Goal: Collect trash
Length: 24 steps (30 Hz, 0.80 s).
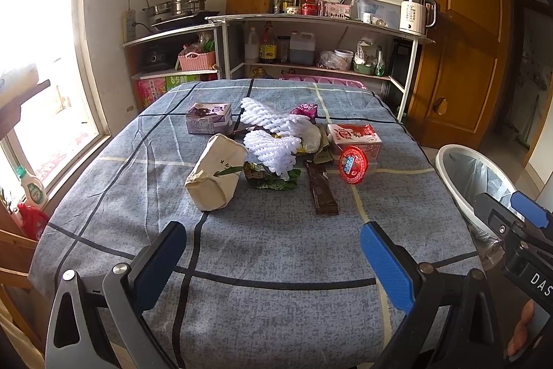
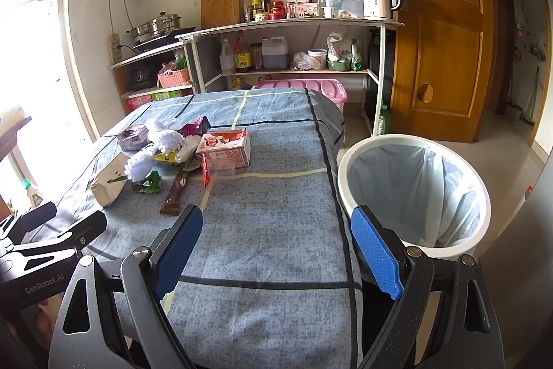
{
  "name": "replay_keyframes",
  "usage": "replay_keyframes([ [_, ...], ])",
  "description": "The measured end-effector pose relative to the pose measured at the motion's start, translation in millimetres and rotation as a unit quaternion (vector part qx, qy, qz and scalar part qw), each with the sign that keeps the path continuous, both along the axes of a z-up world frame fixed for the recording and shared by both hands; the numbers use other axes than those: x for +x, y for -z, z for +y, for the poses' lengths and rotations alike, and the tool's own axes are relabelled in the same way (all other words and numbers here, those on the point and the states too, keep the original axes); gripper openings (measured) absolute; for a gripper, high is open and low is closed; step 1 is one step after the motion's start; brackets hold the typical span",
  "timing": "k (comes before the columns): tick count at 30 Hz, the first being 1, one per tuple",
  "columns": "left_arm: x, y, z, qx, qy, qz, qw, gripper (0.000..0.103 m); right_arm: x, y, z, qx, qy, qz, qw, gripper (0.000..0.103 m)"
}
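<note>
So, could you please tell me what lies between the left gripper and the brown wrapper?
Only bare blue checked tablecloth lies between the left gripper and the brown wrapper, seen in the left wrist view.

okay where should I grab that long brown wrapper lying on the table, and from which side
Probably pinch the near end of the brown wrapper, coming from above across its narrow width. It lies flat, pointing toward the open left hand-held gripper, and that end is clear of the pile.

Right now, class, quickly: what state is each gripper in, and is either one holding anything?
Left gripper: open, holding nothing, above the tablecloth.
Right gripper: open, holding nothing, near the trash bin.
</note>
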<state>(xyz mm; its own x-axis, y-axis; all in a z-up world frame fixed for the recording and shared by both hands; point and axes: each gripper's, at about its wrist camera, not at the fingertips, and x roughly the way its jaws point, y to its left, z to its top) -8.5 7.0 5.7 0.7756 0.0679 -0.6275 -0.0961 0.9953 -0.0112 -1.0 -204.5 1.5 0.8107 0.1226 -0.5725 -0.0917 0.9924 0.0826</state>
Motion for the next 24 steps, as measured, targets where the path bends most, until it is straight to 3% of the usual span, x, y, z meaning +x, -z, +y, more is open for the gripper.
replay_keyframes([
  [24,-1.5,-1.0,0.7,0.000,-0.002,0.000,1.0000,0.102,-1.7,-1.4,-0.2,0.000,0.000,-0.001,1.000,0.088],
])
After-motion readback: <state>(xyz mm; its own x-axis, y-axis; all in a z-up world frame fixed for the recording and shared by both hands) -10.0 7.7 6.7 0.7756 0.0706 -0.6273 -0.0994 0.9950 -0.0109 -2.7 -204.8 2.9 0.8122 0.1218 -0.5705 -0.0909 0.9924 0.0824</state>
